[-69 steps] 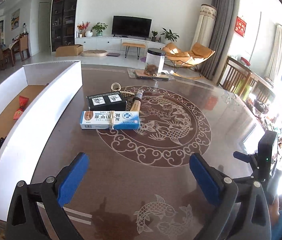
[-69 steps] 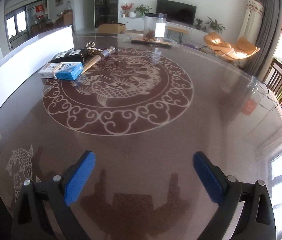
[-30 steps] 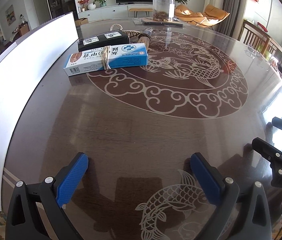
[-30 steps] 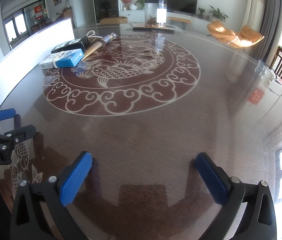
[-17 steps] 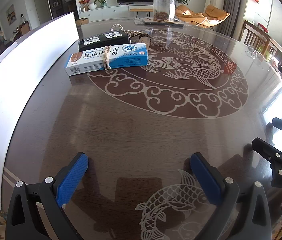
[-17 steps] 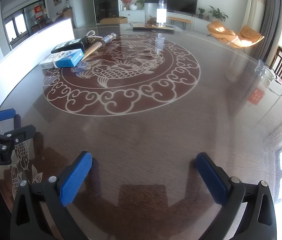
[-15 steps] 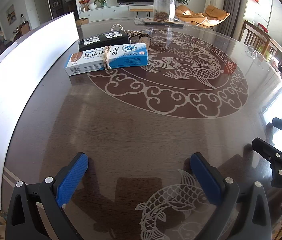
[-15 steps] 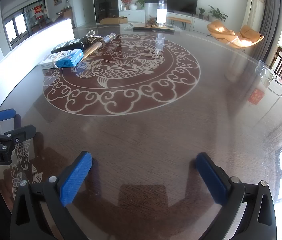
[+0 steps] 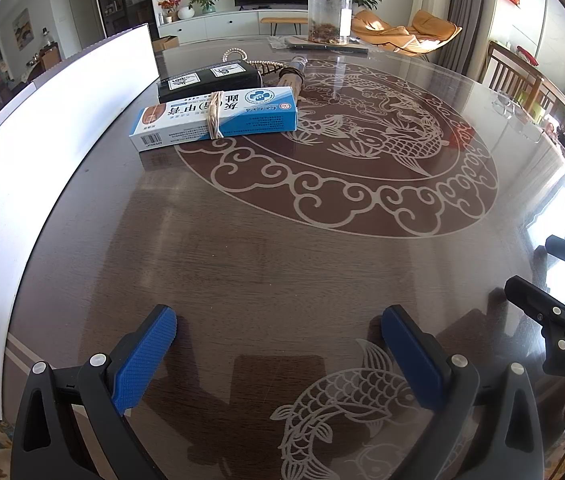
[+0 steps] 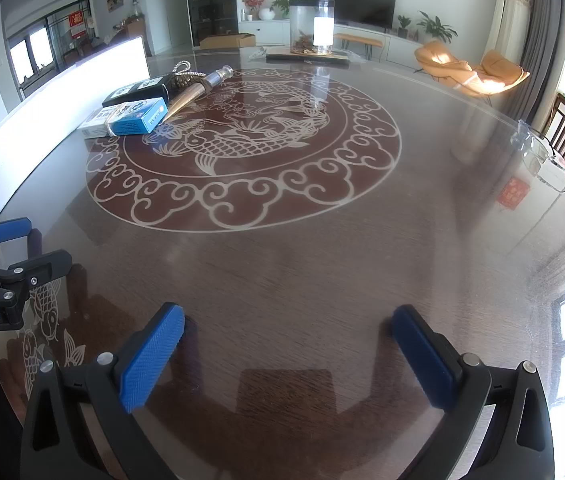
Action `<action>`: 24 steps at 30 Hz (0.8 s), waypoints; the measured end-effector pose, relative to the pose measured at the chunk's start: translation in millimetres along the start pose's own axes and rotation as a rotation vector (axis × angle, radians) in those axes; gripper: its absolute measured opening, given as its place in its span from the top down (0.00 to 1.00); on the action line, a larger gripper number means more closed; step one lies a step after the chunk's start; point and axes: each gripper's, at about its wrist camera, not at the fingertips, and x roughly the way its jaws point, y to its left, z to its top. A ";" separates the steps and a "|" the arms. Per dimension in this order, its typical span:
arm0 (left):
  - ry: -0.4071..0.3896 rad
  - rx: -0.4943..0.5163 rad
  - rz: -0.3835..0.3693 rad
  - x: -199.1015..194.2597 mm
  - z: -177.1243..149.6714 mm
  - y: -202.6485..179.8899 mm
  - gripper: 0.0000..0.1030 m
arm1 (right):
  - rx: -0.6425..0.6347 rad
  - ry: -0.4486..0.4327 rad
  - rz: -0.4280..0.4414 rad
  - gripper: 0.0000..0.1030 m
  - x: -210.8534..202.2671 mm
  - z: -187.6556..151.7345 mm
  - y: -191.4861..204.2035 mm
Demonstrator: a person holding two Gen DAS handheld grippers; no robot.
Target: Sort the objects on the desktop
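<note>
I see both tongs, left tongs (image 9: 278, 340) and right tongs (image 10: 288, 340), gaping empty over the desk (image 9: 282, 248); the ointment box (image 9: 214, 118) lies crosswise, with the black box (image 9: 206, 77) just behind it.

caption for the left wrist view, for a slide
Open left hand-held gripper low over the carved table, facing a blue-and-white box and black box.

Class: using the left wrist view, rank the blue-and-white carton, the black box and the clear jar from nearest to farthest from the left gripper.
1. Blue-and-white banded carton, ahead-left of the left gripper.
2. Black rectangular box, just behind it.
3. Clear plastic jar, at the far edge.
</note>
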 end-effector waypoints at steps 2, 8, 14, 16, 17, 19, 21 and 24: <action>0.000 0.000 0.000 0.1 -0.1 -0.1 0.00 | 0.000 0.000 0.000 0.00 -0.1 0.0 0.2; 0.000 0.000 0.000 0.2 -0.3 -0.4 0.00 | 0.000 0.000 0.000 0.00 -0.1 0.0 0.1; 0.015 -0.026 0.011 -0.9 -0.7 7.4 0.00 | 0.000 0.000 0.000 0.00 -0.1 0.0 0.4; 0.018 -0.064 0.033 -0.4 -0.3 15.3 0.00 | 0.000 0.000 0.000 0.00 -0.1 0.0 0.5; 0.018 -0.087 0.046 0.2 0.2 19.8 0.00 | 0.000 0.000 0.000 0.00 -0.1 0.0 0.5; 0.016 -0.126 0.070 1.3 1.5 27.3 0.00 | 0.000 0.000 0.000 0.00 0.0 0.0 0.5; 0.014 -0.151 0.086 2.6 2.5 32.6 0.00 | 0.000 0.000 -0.001 0.00 0.0 0.1 0.5; 0.012 -0.186 0.109 3.3 2.3 40.1 0.00 | 0.001 0.000 0.000 0.00 0.0 0.3 0.5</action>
